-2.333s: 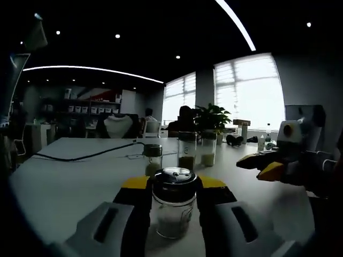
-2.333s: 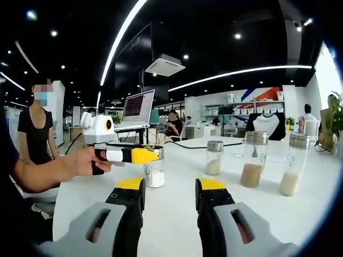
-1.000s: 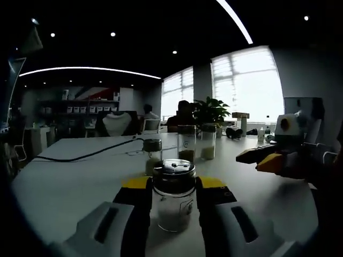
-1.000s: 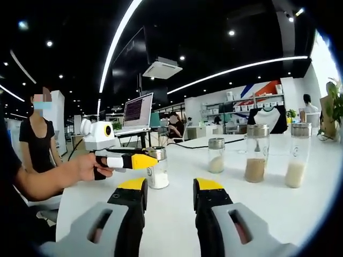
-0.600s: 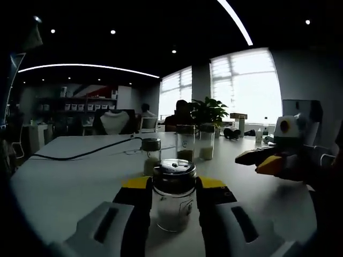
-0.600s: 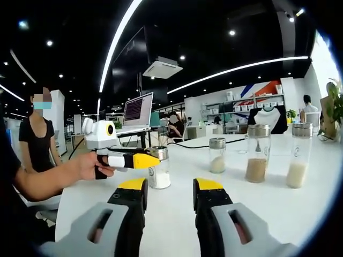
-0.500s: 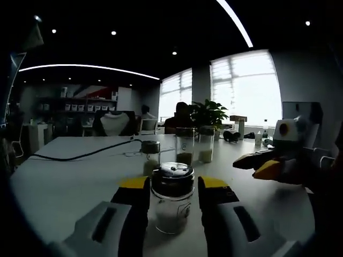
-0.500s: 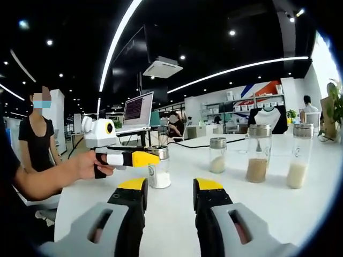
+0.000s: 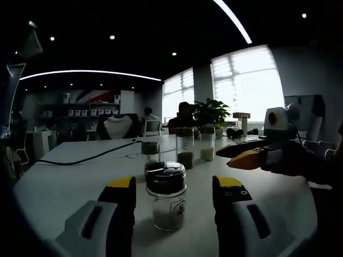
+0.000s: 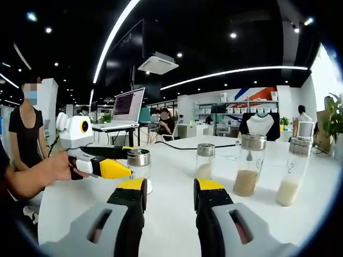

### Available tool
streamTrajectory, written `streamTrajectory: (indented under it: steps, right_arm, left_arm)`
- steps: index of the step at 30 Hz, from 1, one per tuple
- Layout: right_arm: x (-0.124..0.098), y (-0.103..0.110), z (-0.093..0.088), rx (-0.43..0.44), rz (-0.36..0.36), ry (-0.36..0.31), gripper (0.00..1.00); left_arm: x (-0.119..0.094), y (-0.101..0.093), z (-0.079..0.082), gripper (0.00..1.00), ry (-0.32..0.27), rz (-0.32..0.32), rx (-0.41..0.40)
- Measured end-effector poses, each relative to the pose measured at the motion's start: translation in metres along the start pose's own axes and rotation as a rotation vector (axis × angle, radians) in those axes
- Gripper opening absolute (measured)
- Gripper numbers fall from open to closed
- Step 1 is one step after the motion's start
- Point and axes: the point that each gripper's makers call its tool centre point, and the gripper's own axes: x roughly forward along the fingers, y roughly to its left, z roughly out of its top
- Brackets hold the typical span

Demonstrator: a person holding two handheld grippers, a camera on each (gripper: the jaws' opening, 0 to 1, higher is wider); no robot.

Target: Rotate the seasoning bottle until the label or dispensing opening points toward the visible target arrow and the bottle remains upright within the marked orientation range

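Standing upright on the white table, the seasoning bottle sits between the two jaws of my left gripper, straight ahead along that gripper's own line of sight. I note clear table showing on both sides of the glass, so I report the left jaws as spread and not touching the bottle. Its long axis is vertical, its dark metal cap uppermost, with white seasoning filling the lower part. A small dark mark shows low on the glass face toward me; I cannot tell whether that is the label, and I see no target arrow on the table.

My right gripper holds nothing: its jaws stand apart over bare table, and the bottle lies ahead and to the left of them, partly behind the left gripper. In the left gripper view the right gripper comes in from the right, well clear of the bottle.

Three other shakers stand farther back on the table: a short one and two tall ones beside it.

Assessment: the left gripper is much the nearer and already straddles the bottle. Any further turn about the vertical axis calls for those jaws to close squarely on the glass below the cap; an off-centre pinch risks tilting it.
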Motion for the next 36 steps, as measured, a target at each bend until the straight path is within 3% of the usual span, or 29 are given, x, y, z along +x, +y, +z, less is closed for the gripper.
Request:
streamTrajectory:
  steps: [4,11,15,24,33,36]
  right_arm:
    - [0.014,-0.005,0.005,0.006,0.01,-0.006,0.34]
    - [0.029,-0.027,0.007,0.007,-0.057,-0.009,0.3]
    - [0.038,-0.034,0.01,-0.004,-0.074,0.0,0.33]
    - [0.07,-0.046,-0.002,-0.056,-0.077,0.088,0.41]
    - [0.098,-0.07,-0.002,-0.058,-0.115,0.095,0.42]
    - [0.106,-0.078,-0.005,-0.058,-0.134,0.095,0.42]
  left_arm:
    - [0.0,-0.002,-0.003,0.65,0.016,-0.005,0.01]
    - [-0.002,0.004,-0.005,0.76,0.022,0.021,0.037]
    - [-0.002,0.006,-0.005,0.79,0.022,0.03,0.037]
    - [-0.004,0.01,-0.005,0.91,0.025,0.046,0.029]
    - [-0.008,0.001,0.0,0.99,0.013,-0.032,-0.037]
    - [-0.013,-0.001,0.006,0.99,0.007,-0.026,-0.036]
